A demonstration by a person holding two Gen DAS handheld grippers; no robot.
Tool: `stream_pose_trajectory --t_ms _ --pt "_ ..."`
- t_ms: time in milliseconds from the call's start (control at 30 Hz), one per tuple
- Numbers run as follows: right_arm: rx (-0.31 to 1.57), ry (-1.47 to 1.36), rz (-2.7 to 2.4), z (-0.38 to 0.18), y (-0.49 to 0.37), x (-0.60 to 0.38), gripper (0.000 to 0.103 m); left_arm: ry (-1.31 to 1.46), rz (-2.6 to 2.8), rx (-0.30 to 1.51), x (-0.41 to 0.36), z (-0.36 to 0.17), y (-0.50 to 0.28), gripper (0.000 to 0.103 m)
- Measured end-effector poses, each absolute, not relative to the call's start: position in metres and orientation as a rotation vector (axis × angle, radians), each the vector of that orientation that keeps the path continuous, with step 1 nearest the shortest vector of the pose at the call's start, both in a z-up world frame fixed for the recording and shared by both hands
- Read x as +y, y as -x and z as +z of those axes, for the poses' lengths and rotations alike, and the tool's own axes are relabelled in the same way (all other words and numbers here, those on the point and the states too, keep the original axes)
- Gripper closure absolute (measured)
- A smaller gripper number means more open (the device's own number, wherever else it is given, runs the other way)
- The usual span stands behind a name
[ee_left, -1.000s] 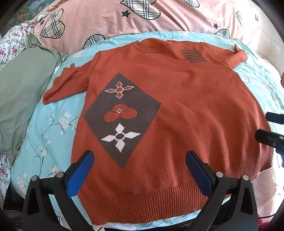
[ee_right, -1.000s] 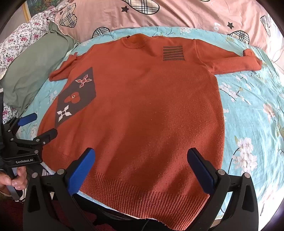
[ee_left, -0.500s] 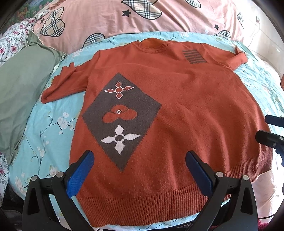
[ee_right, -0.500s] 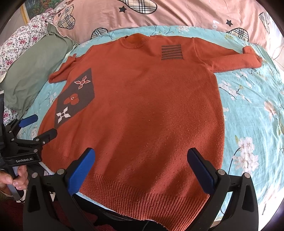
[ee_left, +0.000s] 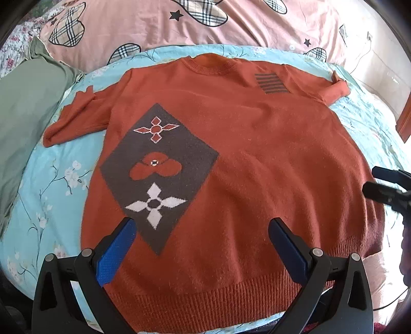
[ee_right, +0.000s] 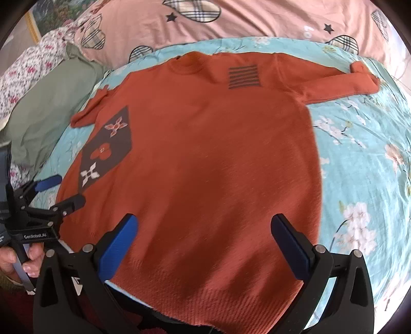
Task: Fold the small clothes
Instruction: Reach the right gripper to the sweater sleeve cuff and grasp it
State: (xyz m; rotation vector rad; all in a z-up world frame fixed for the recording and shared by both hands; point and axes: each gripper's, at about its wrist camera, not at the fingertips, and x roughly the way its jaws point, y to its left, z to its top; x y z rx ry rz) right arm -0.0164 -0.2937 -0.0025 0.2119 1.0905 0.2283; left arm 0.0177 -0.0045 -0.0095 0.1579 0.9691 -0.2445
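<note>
An orange knit sweater point(ee_left: 257, 159) lies flat, front up, on a light blue floral sheet, with both sleeves spread out; it also shows in the right wrist view point(ee_right: 218, 154). It has a dark diamond patch with flowers point(ee_left: 159, 174) and a striped patch point(ee_left: 271, 82). My left gripper point(ee_left: 201, 242) is open and empty above the hem's left part; it also shows at the left of the right wrist view point(ee_right: 60, 188). My right gripper point(ee_right: 205, 237) is open and empty above the hem's right part; its fingers point(ee_left: 385, 190) show at the right edge of the left wrist view.
A pink quilt with plaid hearts point(ee_left: 205, 23) lies beyond the collar. A green cloth point(ee_left: 23, 108) lies to the left of the sweater. The blue floral sheet point(ee_right: 364, 159) extends to the right. A wooden edge point(ee_left: 404, 123) stands far right.
Both grippers have moved slightly forward over the sweater's hem. The sweater has not moved and both grippers stay open.
</note>
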Motion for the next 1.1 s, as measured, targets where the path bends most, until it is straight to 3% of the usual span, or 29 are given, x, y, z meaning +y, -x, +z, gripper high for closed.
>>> stream_pose_trajectory --t_ms 233,600,767,933,1100 --pt "1.047 -0.314 0.164 -0.006 -0.011 -0.353 0.0 -0.186 -0.219 1.059 -0.008 -0.019 -0.036 0.0" --pt "0.936 -0.414 -0.068 -0.001 -0.09 -0.507 0.003 -0.187 -0.233 1.056 -0.028 -0.027 -0.063 0.0" --pt "0.892 -0.445 -0.183 -0.004 -0.139 -0.582 0.018 -0.209 -0.238 1.072 -0.038 -0.035 -0.072 0.0" --pt "0.845 -0.556 -0.294 -0.016 -0.194 -0.663 0.041 -0.224 -0.225 1.099 -0.046 -0.045 -0.088 0.0" --pt "0.829 -0.591 -0.363 -0.032 -0.244 -0.712 0.047 -0.234 -0.224 1.134 -0.058 -0.057 -0.107 0.0"
